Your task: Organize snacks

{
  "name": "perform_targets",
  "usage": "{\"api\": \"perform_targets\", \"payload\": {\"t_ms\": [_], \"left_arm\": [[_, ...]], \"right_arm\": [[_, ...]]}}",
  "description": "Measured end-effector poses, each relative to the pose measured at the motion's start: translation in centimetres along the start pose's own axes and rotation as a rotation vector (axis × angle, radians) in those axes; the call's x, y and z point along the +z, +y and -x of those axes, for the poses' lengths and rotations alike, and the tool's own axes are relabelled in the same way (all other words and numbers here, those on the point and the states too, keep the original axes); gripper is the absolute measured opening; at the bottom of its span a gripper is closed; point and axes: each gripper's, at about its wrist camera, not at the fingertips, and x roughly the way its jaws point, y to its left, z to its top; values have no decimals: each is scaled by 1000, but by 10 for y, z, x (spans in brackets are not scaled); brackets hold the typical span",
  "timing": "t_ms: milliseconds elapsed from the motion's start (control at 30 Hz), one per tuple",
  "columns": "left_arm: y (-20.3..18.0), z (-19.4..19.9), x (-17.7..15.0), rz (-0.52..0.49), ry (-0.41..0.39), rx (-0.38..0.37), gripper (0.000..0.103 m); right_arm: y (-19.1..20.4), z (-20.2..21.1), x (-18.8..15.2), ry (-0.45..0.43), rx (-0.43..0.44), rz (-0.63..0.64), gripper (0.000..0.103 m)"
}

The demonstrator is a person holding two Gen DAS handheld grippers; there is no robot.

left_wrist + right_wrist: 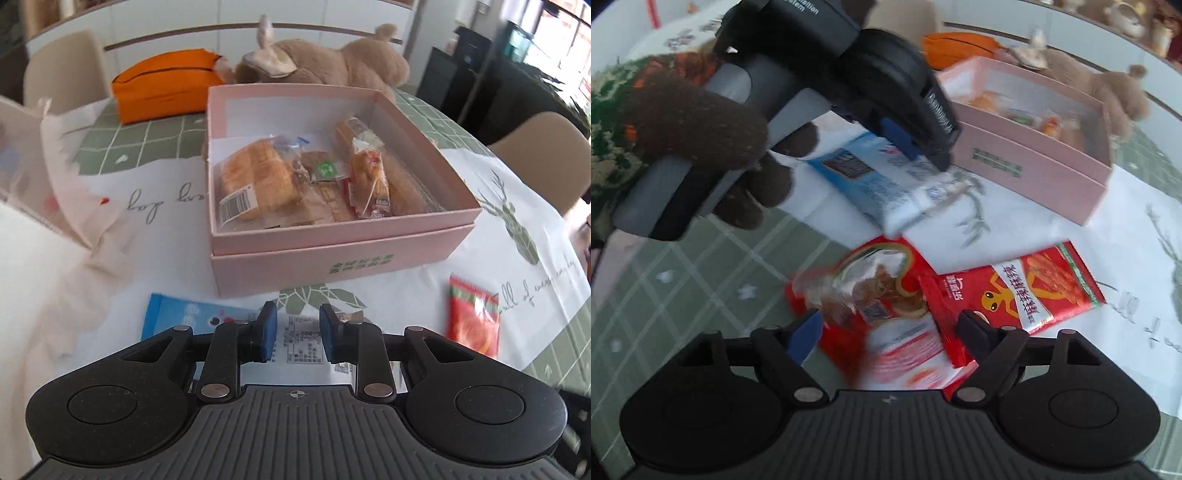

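Fabric, pale pink and crumpled, lies at the far left of the table, and beyond it an orange pouch sits on the green checked tablecloth. Next to the pouch a brown plush toy lies on its side, right behind the pink box. The box stands open near the middle of the table, nested in its own lid, and holds several wrapped pastries; the biggest one rests against the box's left wall.

In front of the box, the left gripper hangs low over a blue-and-white snack packet lying flat on the white printed cloth. Its blue pads stand apart with a gap between them and the packet's printed label shows through that gap; they clamp nothing. From the right wrist view the same gripper, held by a brown gloved hand, has its tips just at the packet.

Further right, the right gripper has its fingers spread wide on either side of a red snack bag with a clear window, blurred in the frame, and whether the pads touch it I cannot tell. A second red packet with a yellow cartoon figure lies just beside that bag, partly over it.
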Motion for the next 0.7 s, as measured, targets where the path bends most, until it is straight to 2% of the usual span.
{"api": "perform_targets", "payload": {"t_ms": [133,233,467,567,700], "left_arm": [[7,10,-15,-22,21,-39,28],[14,22,-30,-24,31,-42,28],[25,50,-54,34,96,3,26],[21,61,-60,85,133,-42,26],[3,64,-72,161,206,-144,26]], "right_arm": [[-20,0,0,12,-41,-75,80],[-33,2,-1,15,-8,-128,79],[-48,6,-5,-1,-9,-226,73],[-52,7,-5,-15,-31,-256,72],[-56,10,-5,-7,9,-253,72]]}}
